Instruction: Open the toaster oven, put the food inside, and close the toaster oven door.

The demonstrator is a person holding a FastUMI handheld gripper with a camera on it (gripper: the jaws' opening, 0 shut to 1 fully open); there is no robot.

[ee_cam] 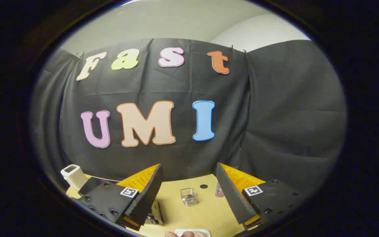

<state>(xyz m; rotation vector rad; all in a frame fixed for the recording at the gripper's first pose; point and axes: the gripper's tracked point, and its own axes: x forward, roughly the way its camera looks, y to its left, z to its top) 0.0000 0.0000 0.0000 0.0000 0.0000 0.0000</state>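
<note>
Fingers [189,194] spread, empty; toaster oven [155,215] mostly hidden behind them.

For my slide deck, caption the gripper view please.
Open gripper held above the wooden table, a small clear container just ahead between its fingers.

A staged recording booth is shown rather than a real kitchen. Black cloth [275,115] is hung as a backdrop, clipped along its top edge, with a plain pale wall [163,23] seen above it. A light wooden desk [206,210] is set before it.
</note>
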